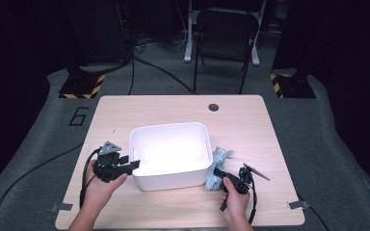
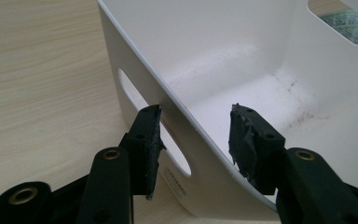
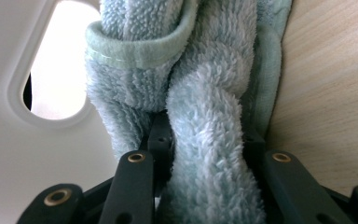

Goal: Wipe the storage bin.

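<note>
A white plastic bin [image 1: 173, 179] stands in the middle of the wooden table [image 1: 241, 120]. My left gripper [image 1: 134, 164] is at the bin's left wall. In the left gripper view the gripper [image 2: 194, 113] is open and straddles the rim of the bin [image 2: 223, 42], one jaw outside by the handle slot, the other inside and apart from the wall. A light blue towel [image 1: 220, 156] lies bunched against the bin's right wall. My right gripper [image 1: 218, 172] is shut on it. In the right gripper view, a thick fold of the towel [image 3: 205, 93] fills the gripper [image 3: 207, 133].
The bin's inside looks empty, with faint marks on its floor. The right wall's handle slot [image 3: 56, 70] is just left of the towel. A black chair [image 1: 226, 29] stands beyond the table's far edge, and cables trail over the grey floor.
</note>
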The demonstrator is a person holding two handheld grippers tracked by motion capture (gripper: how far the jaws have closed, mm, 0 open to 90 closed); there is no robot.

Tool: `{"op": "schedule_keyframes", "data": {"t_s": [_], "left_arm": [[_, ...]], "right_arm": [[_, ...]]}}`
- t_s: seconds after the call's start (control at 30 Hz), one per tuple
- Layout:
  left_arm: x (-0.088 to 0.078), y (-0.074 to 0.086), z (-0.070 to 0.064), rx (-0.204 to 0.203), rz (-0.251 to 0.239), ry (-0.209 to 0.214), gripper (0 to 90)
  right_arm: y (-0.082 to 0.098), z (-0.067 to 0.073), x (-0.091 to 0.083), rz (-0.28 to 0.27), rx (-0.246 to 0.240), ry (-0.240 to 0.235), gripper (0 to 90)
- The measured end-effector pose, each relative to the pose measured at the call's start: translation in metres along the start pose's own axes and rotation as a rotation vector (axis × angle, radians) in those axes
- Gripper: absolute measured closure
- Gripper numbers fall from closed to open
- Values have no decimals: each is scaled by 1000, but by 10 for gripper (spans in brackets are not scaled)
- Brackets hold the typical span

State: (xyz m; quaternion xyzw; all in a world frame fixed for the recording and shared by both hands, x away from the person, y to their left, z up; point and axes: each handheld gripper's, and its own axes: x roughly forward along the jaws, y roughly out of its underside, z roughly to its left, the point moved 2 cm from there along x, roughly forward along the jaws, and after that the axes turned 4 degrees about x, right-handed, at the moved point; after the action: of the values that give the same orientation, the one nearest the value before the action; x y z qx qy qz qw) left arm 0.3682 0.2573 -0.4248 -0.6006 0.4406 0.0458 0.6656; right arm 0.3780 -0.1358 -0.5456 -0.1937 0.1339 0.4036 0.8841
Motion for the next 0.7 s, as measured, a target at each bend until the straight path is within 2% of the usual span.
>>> {"op": "schedule_keyframes", "data": {"t_s": [0.03, 0.1, 0.13, 0.23, 0.27, 0.3, 0.33, 0.37, 0.4, 0.43, 0.47, 0.53, 0.57, 0.6, 0.67, 0.7], "left_arm": [[1, 0, 0, -6, -16, -5, 528], [1, -1, 3, 9, -16, 10, 516], [1, -2, 4, 16, -20, 12, 510], [3, -4, 8, 31, -39, 2, 498], [4, -4, 10, 42, -45, -1, 496], [6, -4, 11, 37, -62, -7, 493], [7, -5, 14, 42, -58, 9, 493], [9, -5, 15, 44, -71, 18, 493], [11, -6, 17, 45, -76, 24, 493], [13, -6, 19, 48, -79, 21, 493], [14, -8, 21, 56, -83, 20, 489], [17, -11, 25, 64, -94, 17, 489], [18, -12, 27, 68, -108, 9, 488], [19, -14, 30, 73, -111, 7, 486], [22, -17, 34, 72, -140, 3, 472], [23, -19, 36, 76, -135, 14, 472]], "right_arm": [[0, 0, 0, -1, 0, -3, 666], [1, 2, -1, 8, 13, 11, 664], [0, 0, -1, 1, -13, 8, 663], [1, 0, -3, 0, -25, 14, 661], [2, 2, -4, 5, -3, 6, 660], [3, 2, -4, 1, -3, 2, 660], [3, 1, -5, -3, -36, 10, 660], [3, 1, -6, 3, -45, 17, 660], [5, 5, -7, 5, -8, 0, 659], [4, 2, -8, -5, -65, 14, 660], [5, 2, -7, -9, -78, 4, 659], [7, 4, -11, 2, -85, 17, 658], [8, 7, -12, 6, -59, -6, 658], [8, 5, -12, -2, -104, -3, 656], [11, 7, -16, 5, -88, -2, 655], [12, 8, -17, 8, -80, -3, 655]]}}
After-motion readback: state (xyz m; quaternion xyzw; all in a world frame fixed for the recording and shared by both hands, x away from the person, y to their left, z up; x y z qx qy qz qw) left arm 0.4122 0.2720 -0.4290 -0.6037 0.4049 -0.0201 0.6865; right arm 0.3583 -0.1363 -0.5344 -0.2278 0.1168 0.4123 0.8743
